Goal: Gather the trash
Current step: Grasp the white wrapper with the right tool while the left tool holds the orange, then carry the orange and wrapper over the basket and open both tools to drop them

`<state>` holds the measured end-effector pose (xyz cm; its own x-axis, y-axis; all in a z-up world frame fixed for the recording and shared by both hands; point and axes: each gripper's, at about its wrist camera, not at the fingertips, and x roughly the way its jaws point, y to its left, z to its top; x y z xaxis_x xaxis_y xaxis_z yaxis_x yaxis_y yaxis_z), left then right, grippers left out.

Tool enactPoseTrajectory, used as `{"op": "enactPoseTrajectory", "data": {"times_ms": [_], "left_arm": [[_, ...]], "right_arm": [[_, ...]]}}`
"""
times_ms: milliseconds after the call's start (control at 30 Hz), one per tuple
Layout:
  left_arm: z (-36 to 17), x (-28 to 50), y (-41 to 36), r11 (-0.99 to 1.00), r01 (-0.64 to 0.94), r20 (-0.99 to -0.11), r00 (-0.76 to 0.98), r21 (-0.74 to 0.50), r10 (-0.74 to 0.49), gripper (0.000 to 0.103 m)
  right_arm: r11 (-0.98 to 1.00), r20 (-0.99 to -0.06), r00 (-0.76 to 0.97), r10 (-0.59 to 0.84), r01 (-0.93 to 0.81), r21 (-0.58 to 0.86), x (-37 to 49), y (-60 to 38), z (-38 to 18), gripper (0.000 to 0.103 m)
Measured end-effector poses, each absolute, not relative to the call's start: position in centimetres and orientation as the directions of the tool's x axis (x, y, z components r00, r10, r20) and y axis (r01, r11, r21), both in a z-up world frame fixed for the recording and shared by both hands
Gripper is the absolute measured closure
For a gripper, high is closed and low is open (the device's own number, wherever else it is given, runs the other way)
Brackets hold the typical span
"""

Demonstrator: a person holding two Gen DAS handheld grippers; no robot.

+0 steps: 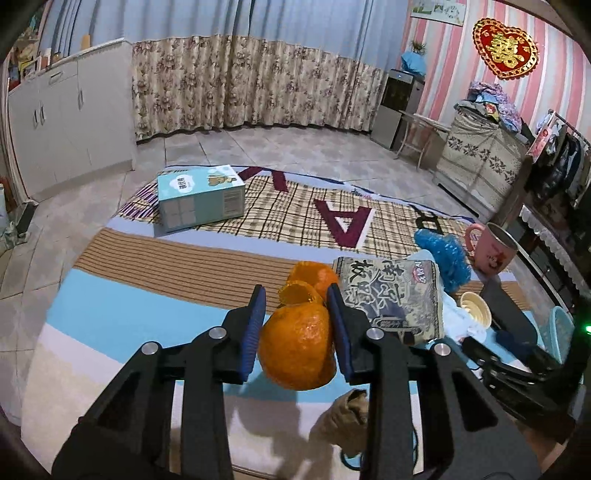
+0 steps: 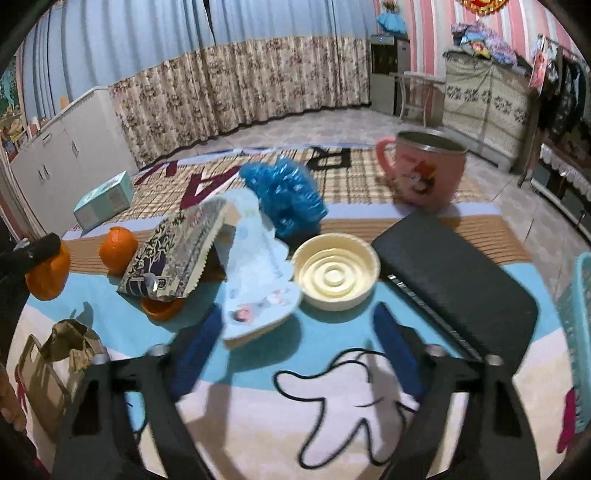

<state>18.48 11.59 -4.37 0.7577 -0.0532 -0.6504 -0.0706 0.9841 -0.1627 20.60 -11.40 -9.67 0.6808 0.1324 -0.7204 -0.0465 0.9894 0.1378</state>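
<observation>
Left gripper fingers clamp orange peel; right gripper fingers stand apart, empty, cream bowl at twelve o'clock, empty.

Blue curtains with a floral hem hang over a tiled floor. White cabinets stand left. The right wall is pink-striped.

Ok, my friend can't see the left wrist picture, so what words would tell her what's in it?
The left gripper has its jaws closed on a piece of orange peel, above a striped cloth. Beyond lie a patterned snack bag, a blue box and a pink mug.
</observation>
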Motion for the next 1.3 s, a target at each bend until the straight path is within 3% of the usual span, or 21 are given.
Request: {"op": "enactPoseTrajectory", "data": {"times_ms": [233,367,967,1300], "left_arm": [[-4.0,18.6,11.0,0.986,-0.051,-0.642,0.764,-0.161,-0.065,0.070],[-4.0,18.6,10.8,0.985,-0.051,-0.638,0.767,-0.164,-0.067,0.070],[-1.7,18.0,4.6,0.992,0.032,-0.580,0.809,-0.121,-0.097,0.070],[-0.4,17.6,-1.4,0.980,0.122,-0.558,0.808,-0.159,-0.191,0.070]], "right_arm": [[0.984,-0.713,0.679,0.176,-0.093,0.154,20.9,-9.9,-9.8,0.086],[0.982,-0.688,0.702,0.184,-0.107,0.154,20.4,-10.4,-8.9,0.098],[0.988,-0.492,0.860,0.134,-0.074,0.139,15.7,-18.8,-1.7,0.101],[0.989,-0.423,0.904,0.061,0.004,0.151,12.0,-24.9,0.7,0.101]]}}
